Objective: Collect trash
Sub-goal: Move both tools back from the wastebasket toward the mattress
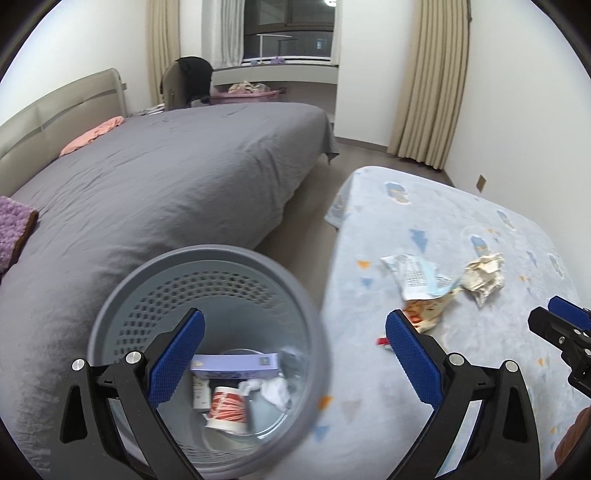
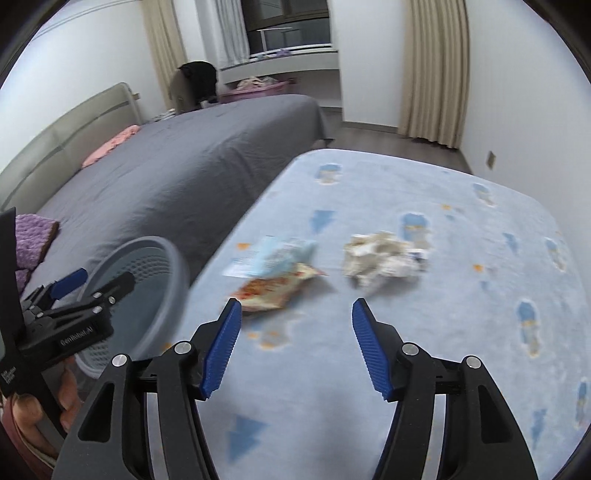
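Note:
A grey perforated trash basket (image 1: 110,314) stands between the bed and the table; it also shows in the right wrist view (image 2: 166,266). Inside lie a purple box (image 1: 236,363), a red-and-white cup (image 1: 227,408) and white tissue (image 1: 275,391). My left gripper (image 1: 295,321) is open and empty above the basket's rim. On the light blue tablecloth (image 2: 406,369) lie a blue-white wrapper (image 2: 269,256), an orange snack wrapper (image 2: 273,291) and a crumpled paper wad (image 2: 376,260). My right gripper (image 2: 296,308) is open and empty, just short of the wrappers.
A large bed with a grey cover (image 1: 166,173) lies left of the basket, with a purple cushion (image 1: 13,232) and pink cloth (image 1: 92,134) on it. A small red scrap (image 1: 382,341) lies on the tablecloth. Curtains (image 1: 432,81) and a window (image 1: 288,29) are at the back.

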